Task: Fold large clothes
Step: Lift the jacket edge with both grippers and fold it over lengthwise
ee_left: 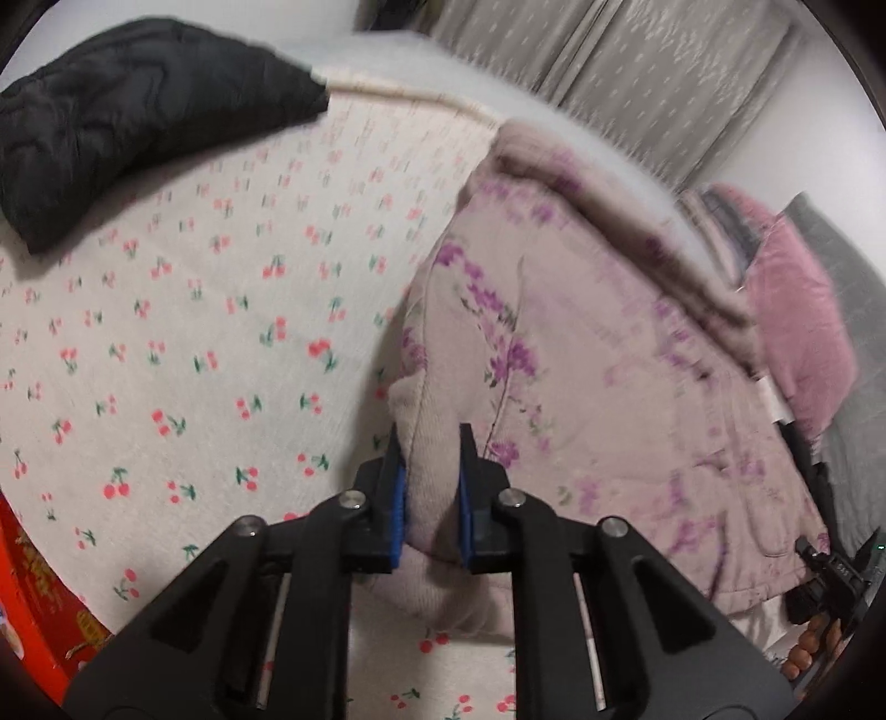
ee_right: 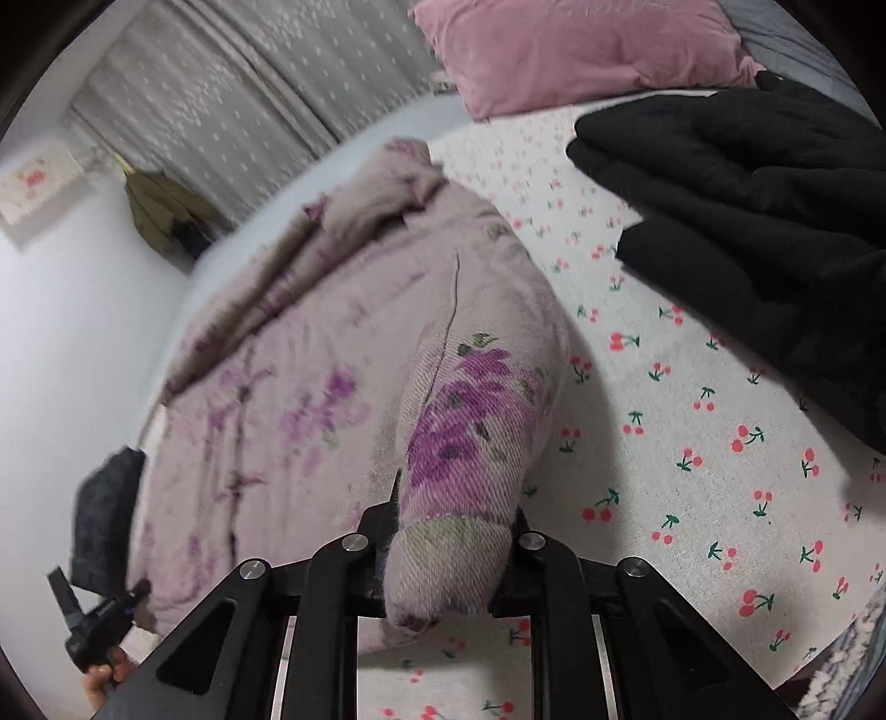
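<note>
A large pale mauve padded garment with purple flowers lies spread on a bed with a cherry-print sheet. My left gripper is shut on a plain cuff of one sleeve. In the right wrist view the same garment lies ahead, and my right gripper is shut on the other sleeve end, which covers most of both fingers. The other hand's gripper shows at the far edge of each view.
A black quilted garment lies on the sheet at the far left of the left view; a black garment shows at right in the right view. A pink pillow, grey curtains and a red box border the bed.
</note>
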